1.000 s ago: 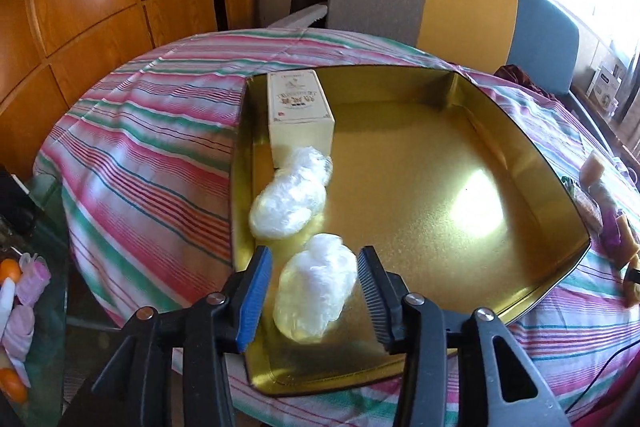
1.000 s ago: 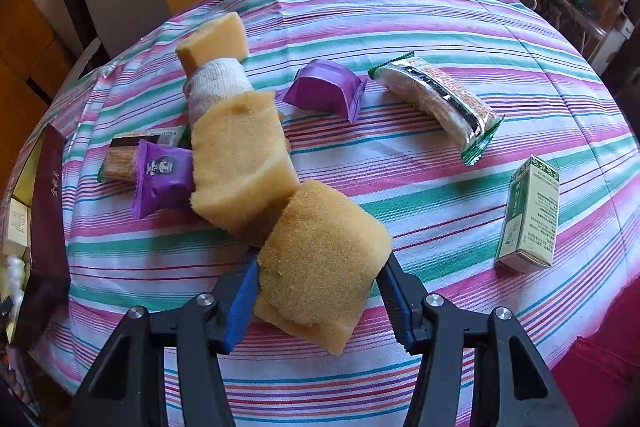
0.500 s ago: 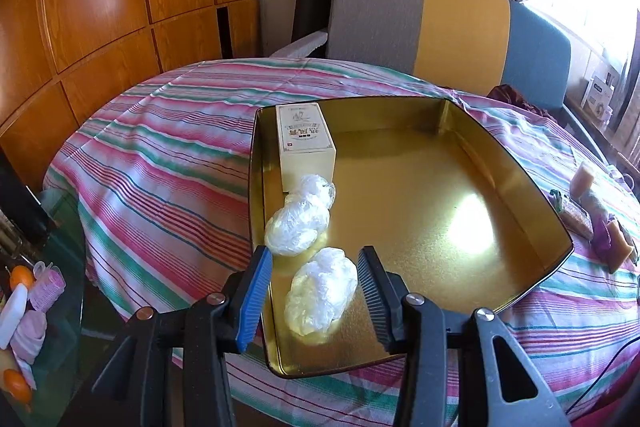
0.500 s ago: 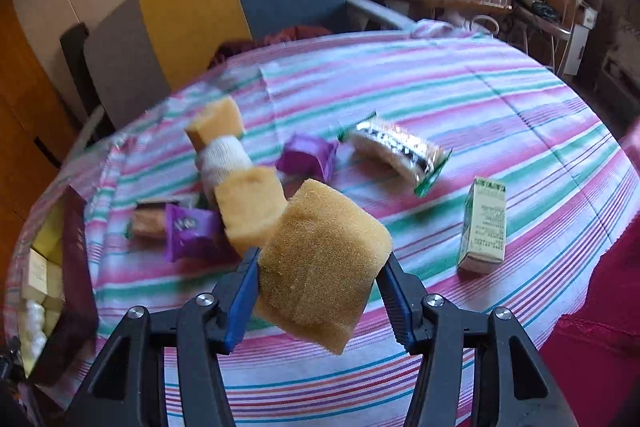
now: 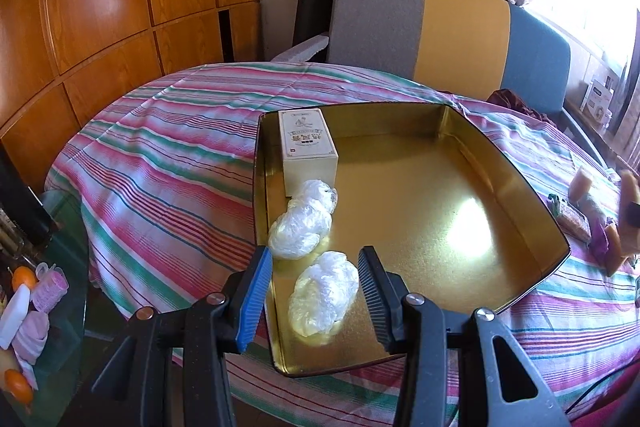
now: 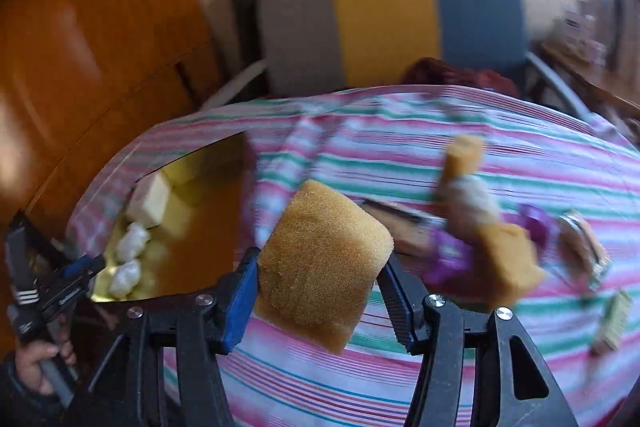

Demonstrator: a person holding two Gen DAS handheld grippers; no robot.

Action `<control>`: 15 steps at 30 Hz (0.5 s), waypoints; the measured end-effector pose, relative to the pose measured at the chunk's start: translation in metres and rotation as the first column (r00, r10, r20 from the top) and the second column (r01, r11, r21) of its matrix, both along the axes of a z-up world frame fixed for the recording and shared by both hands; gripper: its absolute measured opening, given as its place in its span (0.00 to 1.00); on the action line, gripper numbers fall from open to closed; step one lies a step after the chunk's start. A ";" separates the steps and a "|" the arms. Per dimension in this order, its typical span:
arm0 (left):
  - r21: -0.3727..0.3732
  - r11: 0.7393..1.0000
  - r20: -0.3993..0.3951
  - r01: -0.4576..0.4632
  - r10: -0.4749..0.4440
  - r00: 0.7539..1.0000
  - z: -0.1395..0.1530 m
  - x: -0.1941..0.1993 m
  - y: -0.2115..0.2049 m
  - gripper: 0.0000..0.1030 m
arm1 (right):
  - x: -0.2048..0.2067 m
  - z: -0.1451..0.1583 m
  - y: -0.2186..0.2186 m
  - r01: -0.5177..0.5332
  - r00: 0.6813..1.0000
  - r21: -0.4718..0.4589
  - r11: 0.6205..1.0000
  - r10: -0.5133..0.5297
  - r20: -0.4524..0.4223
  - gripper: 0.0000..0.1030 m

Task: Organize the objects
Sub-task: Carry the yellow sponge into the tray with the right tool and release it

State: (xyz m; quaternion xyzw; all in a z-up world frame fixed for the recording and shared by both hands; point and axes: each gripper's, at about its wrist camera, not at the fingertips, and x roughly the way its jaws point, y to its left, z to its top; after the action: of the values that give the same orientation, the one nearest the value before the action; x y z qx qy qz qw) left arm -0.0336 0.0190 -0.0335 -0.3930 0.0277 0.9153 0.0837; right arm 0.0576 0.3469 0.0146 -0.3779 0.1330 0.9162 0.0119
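Right tool (image 6: 318, 281): clamped on tan sponge block (image 6: 322, 263), held above striped surface (image 6: 400, 155).
Left tool (image 5: 316, 301): jaws wide, holding nothing.
Gold tray (image 5: 512, 195): cream box (image 5: 306, 151) at far left, two plastic-wrapped bundles (image 5: 302, 223) near it.

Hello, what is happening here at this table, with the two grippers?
A person is tidying loose things into a gold tray. The right gripper holds a yellow sponge in its jaws above the striped tablecloth. The left gripper hangs open over the tray, which already holds a small box and two plastic-wrapped bundles.
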 end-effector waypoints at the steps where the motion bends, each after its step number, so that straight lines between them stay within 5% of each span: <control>1: 0.000 1.000 0.001 -0.003 0.003 1.000 0.000 0.000 -0.002 0.44 | -0.007 -0.001 -0.009 -0.028 1.000 -0.004 1.000 0.028 0.003 0.57; 8: 0.002 0.999 0.006 -0.034 0.034 0.999 0.001 0.000 -0.018 0.44 | -0.071 -0.018 -0.085 -0.219 0.975 -0.020 0.975 0.220 0.042 0.58; 15: 0.024 0.993 0.022 -0.119 0.119 0.993 -0.002 -0.004 -0.050 0.44 | -0.122 -0.060 -0.165 -0.372 0.915 -0.009 0.928 0.368 0.164 0.58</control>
State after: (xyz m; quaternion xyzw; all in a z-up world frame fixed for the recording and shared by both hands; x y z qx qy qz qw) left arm -0.0374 -0.0310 -0.0350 -0.4025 -0.0082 0.9148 0.0342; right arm -0.0641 0.1818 -0.0453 -0.4696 0.0473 0.8694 -0.1464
